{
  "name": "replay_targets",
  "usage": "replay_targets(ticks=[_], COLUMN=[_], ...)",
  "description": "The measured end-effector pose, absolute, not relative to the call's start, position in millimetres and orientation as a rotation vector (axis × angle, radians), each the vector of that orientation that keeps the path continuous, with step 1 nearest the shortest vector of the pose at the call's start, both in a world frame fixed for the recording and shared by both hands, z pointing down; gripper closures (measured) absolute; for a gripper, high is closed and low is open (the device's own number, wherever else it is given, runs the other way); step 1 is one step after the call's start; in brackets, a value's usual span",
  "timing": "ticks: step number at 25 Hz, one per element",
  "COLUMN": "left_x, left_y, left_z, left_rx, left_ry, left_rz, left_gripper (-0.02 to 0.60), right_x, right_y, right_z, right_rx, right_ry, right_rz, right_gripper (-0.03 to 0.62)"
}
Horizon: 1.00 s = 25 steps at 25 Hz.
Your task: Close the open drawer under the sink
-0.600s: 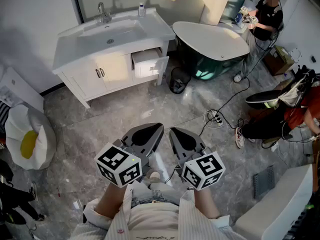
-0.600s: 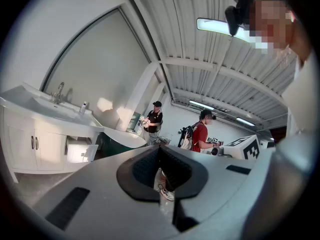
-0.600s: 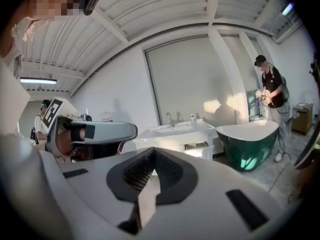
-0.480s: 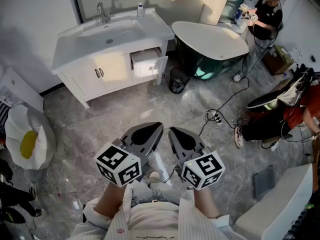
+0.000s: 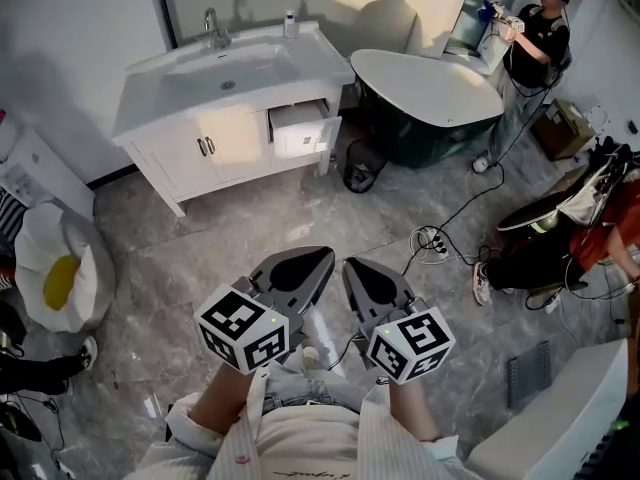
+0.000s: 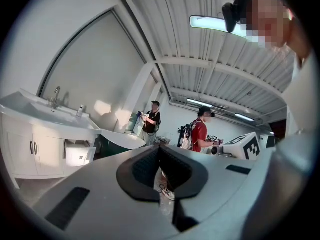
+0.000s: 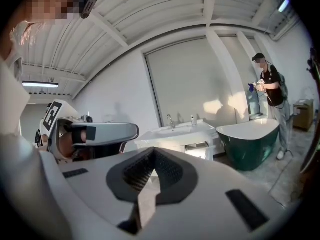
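Drawer [image 5: 300,128] stood open under sink [image 5: 228,68]; left gripper [image 5: 322,256] and right gripper [image 5: 350,266] side by side, well short of sink, jaws pressed together, empty

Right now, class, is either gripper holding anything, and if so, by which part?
Nothing is held. The left gripper and right gripper are both shut and empty, far from the open drawer.

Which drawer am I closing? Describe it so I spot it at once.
Find the white vanity against the back wall, left of the dark green bathtub. At its right end, just under the countertop, the drawer juts out; the double doors beside it sit flush.
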<state>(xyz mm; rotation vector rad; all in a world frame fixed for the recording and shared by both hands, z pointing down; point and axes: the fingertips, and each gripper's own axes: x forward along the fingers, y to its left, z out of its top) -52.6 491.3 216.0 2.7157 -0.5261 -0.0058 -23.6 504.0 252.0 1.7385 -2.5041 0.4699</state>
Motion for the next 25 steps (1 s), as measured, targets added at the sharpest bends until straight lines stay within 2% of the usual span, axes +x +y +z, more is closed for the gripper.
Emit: replay_targets(ticks=[13, 25], left_x=[-63.3, -63.3], left_y=[449.3, 323.4], left_z=[228.1, 221.0], left_rx=[2.676, 2.672], left_ry=[-0.587, -0.568], left_rz=[-0.009, -0.027], left_gripper=[0.566, 0.566], right_x=[-27.8, -22.8], right_y=[466.3, 351.8], right_z=[265.4, 263.0], right_rx=[1.693, 1.697], right_ry=[-2.503, -2.448], right_rz=[0.511, 0.503], right_gripper=[0.585, 0.585])
